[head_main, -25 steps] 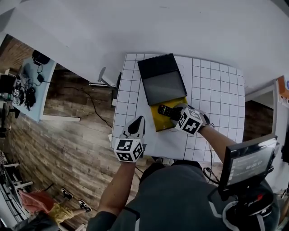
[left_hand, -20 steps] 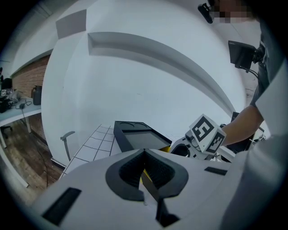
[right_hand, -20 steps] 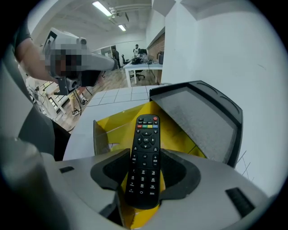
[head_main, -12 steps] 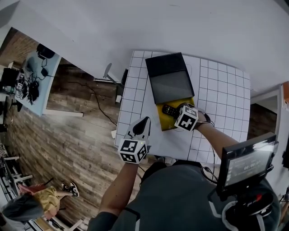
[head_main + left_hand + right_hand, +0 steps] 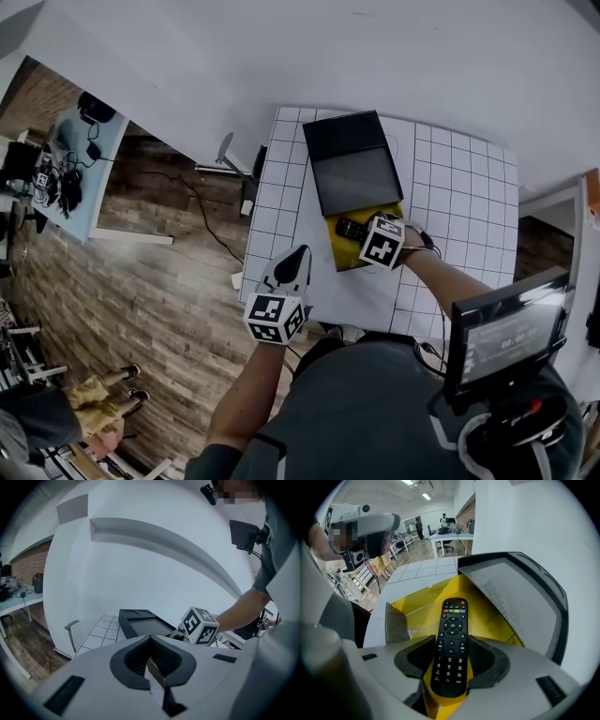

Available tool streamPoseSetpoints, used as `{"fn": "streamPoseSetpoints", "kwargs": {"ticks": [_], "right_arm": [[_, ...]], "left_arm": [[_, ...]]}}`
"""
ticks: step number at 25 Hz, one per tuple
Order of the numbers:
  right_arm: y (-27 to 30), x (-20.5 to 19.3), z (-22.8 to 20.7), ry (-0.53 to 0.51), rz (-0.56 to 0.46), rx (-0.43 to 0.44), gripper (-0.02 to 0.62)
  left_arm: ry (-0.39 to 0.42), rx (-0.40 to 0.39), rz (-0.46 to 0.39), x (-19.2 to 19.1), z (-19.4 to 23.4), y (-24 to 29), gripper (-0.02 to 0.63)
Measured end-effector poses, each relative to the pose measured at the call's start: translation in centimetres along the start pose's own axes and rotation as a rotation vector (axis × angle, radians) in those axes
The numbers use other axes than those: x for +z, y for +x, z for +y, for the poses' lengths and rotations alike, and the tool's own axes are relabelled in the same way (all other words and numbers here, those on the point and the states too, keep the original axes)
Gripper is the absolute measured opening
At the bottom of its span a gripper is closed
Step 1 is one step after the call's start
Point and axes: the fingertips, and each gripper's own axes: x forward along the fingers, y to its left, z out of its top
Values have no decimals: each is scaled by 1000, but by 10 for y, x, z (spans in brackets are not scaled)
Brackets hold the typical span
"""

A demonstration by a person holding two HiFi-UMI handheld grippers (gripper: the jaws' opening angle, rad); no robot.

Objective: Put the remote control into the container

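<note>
A black remote control (image 5: 350, 230) (image 5: 451, 637) lies lengthwise between the jaws of my right gripper (image 5: 362, 236) (image 5: 450, 663), which is shut on its lower half. It hangs over the yellow container (image 5: 339, 251) (image 5: 415, 609) on the white gridded table (image 5: 450, 187). Beyond the container, touching its far edge, sits a black tray with a grey inside (image 5: 352, 169) (image 5: 511, 592). My left gripper (image 5: 294, 259) (image 5: 151, 660) hovers at the table's front left corner, jaws shut with nothing in them. The right gripper's marker cube (image 5: 199, 625) shows in the left gripper view.
A white wall borders the table's far side. Wooden floor (image 5: 141, 281) lies to the left, with a desk of cables (image 5: 61, 159) further off. A small monitor (image 5: 506, 328) sits on a rig at my right. A person crouches at the lower left (image 5: 56, 417).
My right gripper with the remote has edged a little further over the yellow container. The left gripper has barely moved. The person on the floor has shifted left.
</note>
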Motion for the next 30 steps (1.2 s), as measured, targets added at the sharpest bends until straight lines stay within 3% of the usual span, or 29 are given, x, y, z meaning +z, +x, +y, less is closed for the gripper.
{"fn": "streamPoseSetpoints", "kwargs": {"ticks": [9,14,19,23,27,28,30], "right_arm": [[-2,-1,-2,-10,-22,-26,238],[-14,6,-5,20,-94,-56,258],[-52,18,-15,61,-249,-163,256],[-104,34,-22,128,-435,-263,256],[-158,46,-17,236,-614,-270,253],[-170,48,-14,250,-657,-270,242],[-196,53,-9,271,-748,-282,101]], "left_arm": [[7,7,-20,7,-10,-13,9],[21,19,-33,13,-16,-24,9],[19,47,-85,27,-22,-40,9],[44,72,-111,36,-29,-53,9],[63,107,-145,46,-37,-71,9],[59,112,-157,49,-40,-75,9],[44,113,-179,53,-46,-84,9]]}}
